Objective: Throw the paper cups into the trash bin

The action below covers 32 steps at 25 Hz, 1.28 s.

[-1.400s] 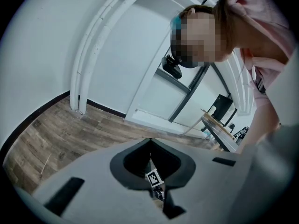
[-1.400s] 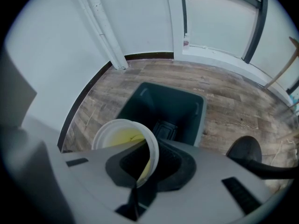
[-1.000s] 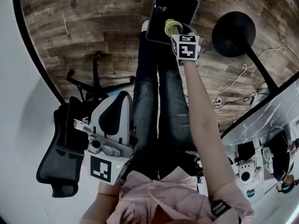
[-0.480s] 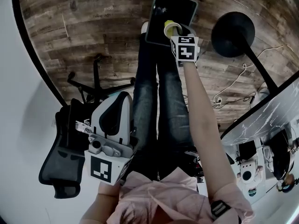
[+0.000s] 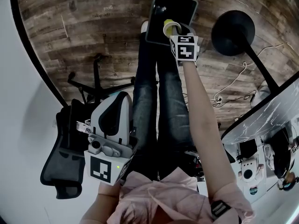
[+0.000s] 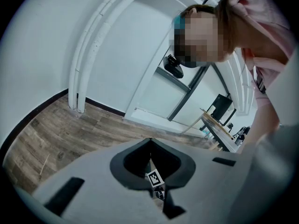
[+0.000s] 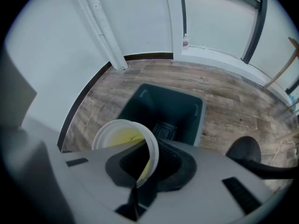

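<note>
A paper cup, white outside and yellowish inside, hangs over the open mouth of the dark trash bin on the wooden floor. My right gripper points steeply down at arm's length and is shut on the cup's rim. In the right gripper view the cup tilts in front of the jaws of the right gripper, with the bin below it. My left gripper stays low at the left, close to the body. In the left gripper view the left gripper has its jaws together, with nothing held.
The person's legs in jeans stand just before the bin. A black office chair and its star base are at the left. A round black table foot lies right of the bin, with cables and a table edge further right.
</note>
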### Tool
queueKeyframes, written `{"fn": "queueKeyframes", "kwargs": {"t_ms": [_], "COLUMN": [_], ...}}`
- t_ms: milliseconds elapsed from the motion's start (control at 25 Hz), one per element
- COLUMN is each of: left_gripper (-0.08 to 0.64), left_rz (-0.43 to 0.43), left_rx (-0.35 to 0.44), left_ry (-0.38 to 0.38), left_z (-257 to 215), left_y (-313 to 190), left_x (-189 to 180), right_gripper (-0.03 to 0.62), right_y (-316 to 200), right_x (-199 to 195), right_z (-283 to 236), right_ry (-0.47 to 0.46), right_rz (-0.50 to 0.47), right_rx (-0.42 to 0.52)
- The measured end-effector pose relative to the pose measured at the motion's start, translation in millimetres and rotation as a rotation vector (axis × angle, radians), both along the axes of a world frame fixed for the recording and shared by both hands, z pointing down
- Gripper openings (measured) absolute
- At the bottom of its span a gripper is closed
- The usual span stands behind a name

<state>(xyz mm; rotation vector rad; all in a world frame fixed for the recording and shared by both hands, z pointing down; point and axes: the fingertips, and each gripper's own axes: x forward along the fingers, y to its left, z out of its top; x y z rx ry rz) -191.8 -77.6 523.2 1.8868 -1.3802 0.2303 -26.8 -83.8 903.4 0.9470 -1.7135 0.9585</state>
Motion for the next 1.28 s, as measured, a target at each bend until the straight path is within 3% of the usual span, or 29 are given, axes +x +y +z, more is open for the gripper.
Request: {"fn": "queueKeyframes", "kwargs": {"t_ms": [640,840,1280], "left_gripper": [0.015,0.015,0.015], "left_rz": [-0.013,-0.011,-0.022], "left_rx": [-0.002,0.007,-0.023], "left_ry": [-0.006,-0.033,-0.115], "left_z": [0.7,0.8,10.9], "left_y": [2.1,3.6,24.1], "left_x": [-5.8,-13.0,-33.8], "right_gripper": [0.051,0.107,0.067], "right_y": [3.7,2.4,-10.0], "right_x": [-7.6,-11.1,-18.7], "right_z": [8.5,17.4,56.2], "right_ry": [-0.015,-0.026,0.054], "right_rz": [-0.017,-0.003,-0.128], "right_rx": [-0.028,-0.04,-0.038]}}
